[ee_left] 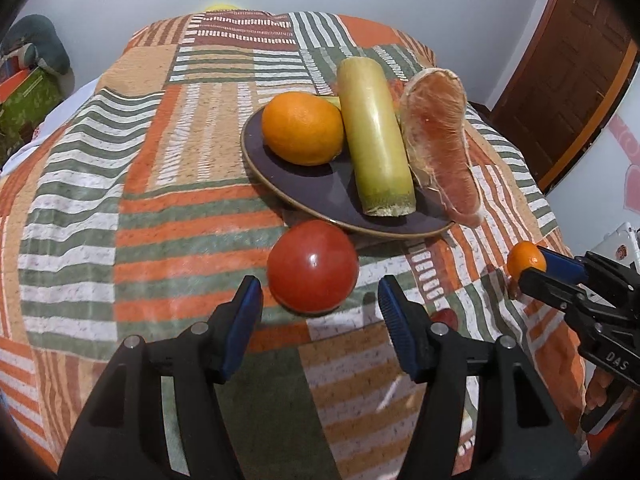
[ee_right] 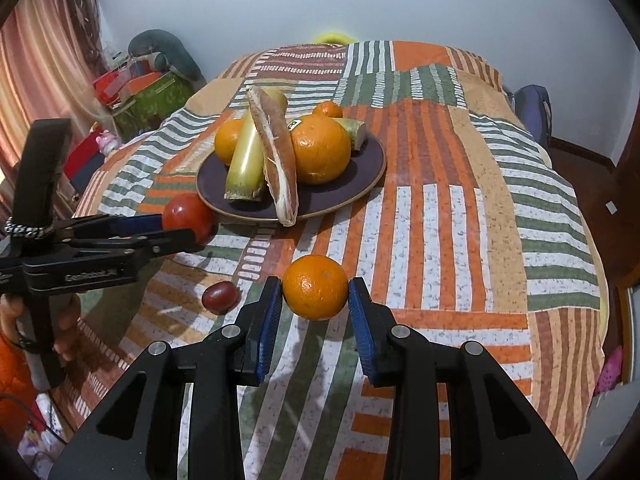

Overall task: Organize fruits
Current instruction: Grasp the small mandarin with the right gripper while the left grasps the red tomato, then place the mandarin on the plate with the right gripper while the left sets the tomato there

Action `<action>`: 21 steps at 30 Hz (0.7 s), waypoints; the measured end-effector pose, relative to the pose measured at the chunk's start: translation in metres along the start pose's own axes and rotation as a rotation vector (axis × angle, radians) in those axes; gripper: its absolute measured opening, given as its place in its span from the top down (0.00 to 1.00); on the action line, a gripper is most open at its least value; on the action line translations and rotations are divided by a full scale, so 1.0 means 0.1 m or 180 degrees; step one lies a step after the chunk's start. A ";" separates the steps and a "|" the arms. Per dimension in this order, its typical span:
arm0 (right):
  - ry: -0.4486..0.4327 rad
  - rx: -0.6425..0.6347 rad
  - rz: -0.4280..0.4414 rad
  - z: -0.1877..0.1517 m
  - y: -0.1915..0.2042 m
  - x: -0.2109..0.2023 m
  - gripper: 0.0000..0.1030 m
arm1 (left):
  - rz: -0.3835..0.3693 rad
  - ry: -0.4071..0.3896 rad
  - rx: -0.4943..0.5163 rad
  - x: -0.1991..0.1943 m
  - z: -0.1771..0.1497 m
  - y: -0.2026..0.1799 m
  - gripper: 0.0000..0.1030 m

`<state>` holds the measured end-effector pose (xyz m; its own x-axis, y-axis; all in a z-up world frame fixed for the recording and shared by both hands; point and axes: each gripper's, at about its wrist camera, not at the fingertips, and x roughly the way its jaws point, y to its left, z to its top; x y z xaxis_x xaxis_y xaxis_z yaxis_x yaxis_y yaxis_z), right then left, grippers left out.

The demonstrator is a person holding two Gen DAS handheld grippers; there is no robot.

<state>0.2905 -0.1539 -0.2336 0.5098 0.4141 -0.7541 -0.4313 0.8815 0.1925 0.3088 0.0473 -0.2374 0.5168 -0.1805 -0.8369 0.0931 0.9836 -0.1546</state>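
Note:
A dark plate [ee_left: 320, 196] [ee_right: 360, 184] on the patchwork bedspread holds oranges [ee_left: 302, 128] [ee_right: 320, 150], a sugarcane piece [ee_left: 374, 136] [ee_right: 246, 160] and a pomelo wedge [ee_left: 440, 140] [ee_right: 276, 160]. A red tomato [ee_left: 313, 266] [ee_right: 188, 218] lies just in front of the plate. My left gripper [ee_left: 320, 300] [ee_right: 180, 232] is open with the tomato between its fingertips. My right gripper [ee_right: 314, 300] [ee_left: 524, 268] is shut on a small mandarin [ee_right: 315, 286] [ee_left: 526, 261]. A small dark red fruit [ee_right: 220, 297] [ee_left: 446, 317] lies on the bedspread between the grippers.
The bedspread [ee_right: 460, 220] covers a bed. Boxes and toys [ee_right: 140, 88] stand at the left by a curtain. A wooden door [ee_left: 568, 80] is at the right. The wall is behind the bed.

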 end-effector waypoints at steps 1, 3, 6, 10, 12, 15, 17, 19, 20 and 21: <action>-0.0001 0.0000 0.0011 0.00 0.00 0.01 0.69 | -0.0007 0.0005 -0.0004 0.02 0.01 0.00 0.41; -0.0008 -0.0004 0.0021 0.02 -0.01 0.01 0.70 | -0.0015 -0.0005 -0.0019 0.05 0.04 0.01 0.43; -0.0020 -0.0011 0.0018 0.04 -0.02 0.03 0.70 | 0.0005 -0.0030 -0.0029 0.08 0.07 0.03 0.50; -0.0039 0.0002 0.0006 0.07 -0.05 0.05 0.69 | -0.0002 -0.0069 -0.0037 0.09 0.07 0.05 0.54; -0.0047 0.0011 0.0004 0.09 -0.07 0.04 0.69 | 0.0008 -0.0082 -0.0012 0.09 0.06 0.05 0.55; -0.0079 0.0024 -0.0011 0.12 -0.09 0.03 0.69 | 0.0035 -0.0102 0.0004 0.05 0.05 0.04 0.55; -0.0101 0.0032 -0.0012 0.14 -0.10 0.01 0.69 | 0.0052 -0.0133 0.0011 0.00 0.04 0.04 0.55; -0.0131 0.0034 -0.0018 0.17 -0.10 0.00 0.69 | 0.0077 -0.0184 0.0022 -0.07 0.03 0.05 0.55; -0.0149 0.0030 -0.0022 0.19 -0.11 -0.01 0.69 | 0.0098 -0.0228 0.0030 -0.12 0.04 0.05 0.55; -0.0166 0.0030 -0.0024 0.21 -0.11 -0.02 0.69 | 0.0108 -0.0256 0.0035 -0.16 0.04 0.05 0.55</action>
<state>0.3099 -0.1598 -0.2208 0.5512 0.4186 -0.7218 -0.4203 0.8866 0.1931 0.3047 0.0551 -0.2228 0.5865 -0.1467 -0.7966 0.0834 0.9892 -0.1207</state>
